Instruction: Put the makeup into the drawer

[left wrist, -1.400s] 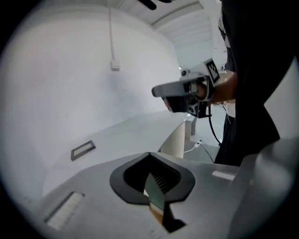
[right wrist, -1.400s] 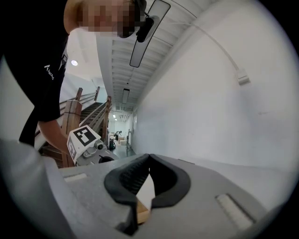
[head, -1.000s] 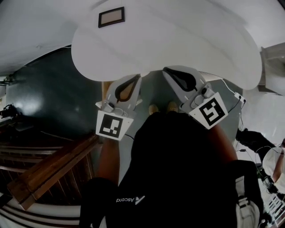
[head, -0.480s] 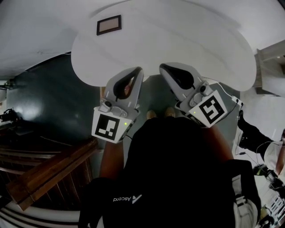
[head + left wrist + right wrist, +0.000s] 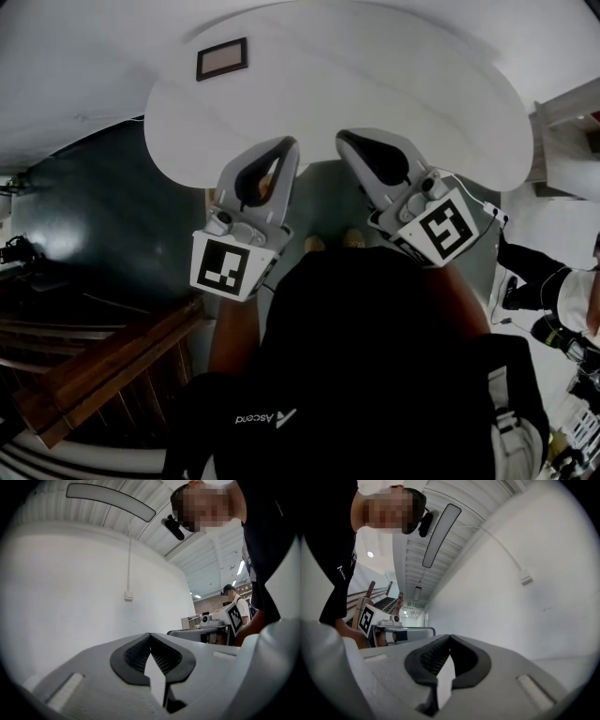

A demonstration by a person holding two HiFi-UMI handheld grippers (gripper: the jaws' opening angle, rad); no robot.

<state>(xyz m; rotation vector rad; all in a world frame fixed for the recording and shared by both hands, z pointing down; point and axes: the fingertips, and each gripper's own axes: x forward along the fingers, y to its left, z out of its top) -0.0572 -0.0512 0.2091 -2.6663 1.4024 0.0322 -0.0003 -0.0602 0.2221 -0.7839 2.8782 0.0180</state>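
Left tongs (image 5: 150, 637) and right tongs (image 5: 449, 638) both closed, empty, level above worktop (image 5: 375, 84). No drawer in view. Framed flat item (image 5: 222, 58) at far edge is possibly the makeup. Advise opening tongs before reaching.

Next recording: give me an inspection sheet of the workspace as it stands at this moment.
Surface: white round table, with a small dark-framed rectangle at its far side.
Job's things: nothing seen; no makeup and no drawer in any view.
Clutter: nothing seen.
Grippers: left gripper and right gripper both shut with nothing between the jaws, held side by side at the table's near edge.
Cables: white cable runs to the right of the right gripper.
Surroundings: dark floor, wooden steps at left, another person at right.
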